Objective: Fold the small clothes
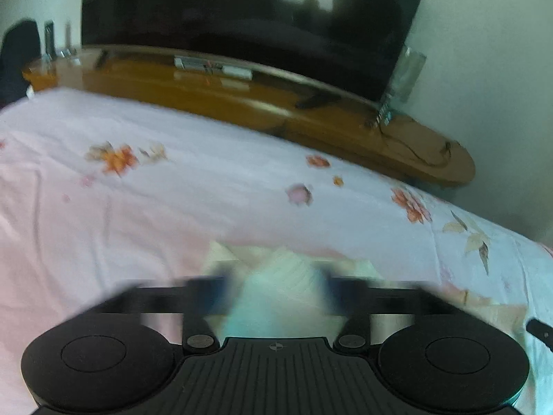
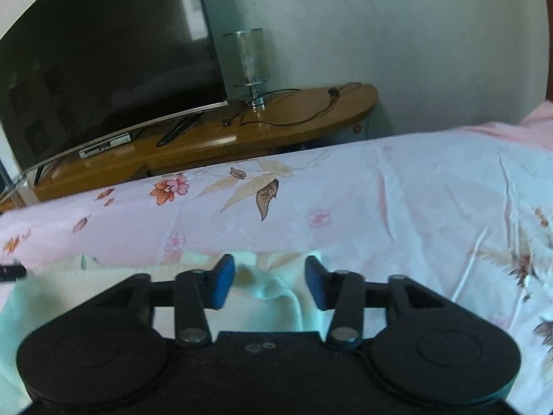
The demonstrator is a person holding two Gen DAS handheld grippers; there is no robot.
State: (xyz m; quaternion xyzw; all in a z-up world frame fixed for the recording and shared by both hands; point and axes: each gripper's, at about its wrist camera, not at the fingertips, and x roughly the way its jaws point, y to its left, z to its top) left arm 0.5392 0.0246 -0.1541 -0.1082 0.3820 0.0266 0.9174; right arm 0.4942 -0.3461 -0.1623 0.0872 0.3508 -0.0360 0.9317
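Right gripper [image 2: 269, 282]: matte black body with two round housings, jointed linkage arms and flat blue rubbery pads [image 2: 221, 282], the jaws standing wide apart with nothing clamped between them; a soft bunched ridge of the small garment [image 2: 273, 290] lies in the gap below, and contact with either pad cannot be confirmed. Left gripper [image 1: 278, 288]: same black construction with a ribbed central plate, its blue fingers [image 1: 219, 294] smeared by motion blur; they appear well separated, with the pale cloth [image 1: 276, 276] showing between them, yet whether that cloth is pinched cannot be told. Garment: a small, pale mint-to-cream piece of soft, slightly fuzzy fabric, rumpled into rounded folds, lying on the near part of the bed directly beneath and ahead of both grippers, and spreading to the near left in the right wrist view. Bedsheet [image 2: 414, 190]: thin, smooth pink cotton-like cloth, creased, printed with orange-pink blossoms and tan pointed leaves. Far side: a glossy curved wooden TV stand [image 2: 311, 107] with a rounded right end, bearing a large dark flat television [image 2: 103, 69] with a silver lower edge, a clear cylindrical glass lamp [image 2: 250, 58] on a slender stem to its right, and a thin black cable [image 2: 293, 121] looped across the wood. Plain pale wall [image 2: 414, 34] behind.
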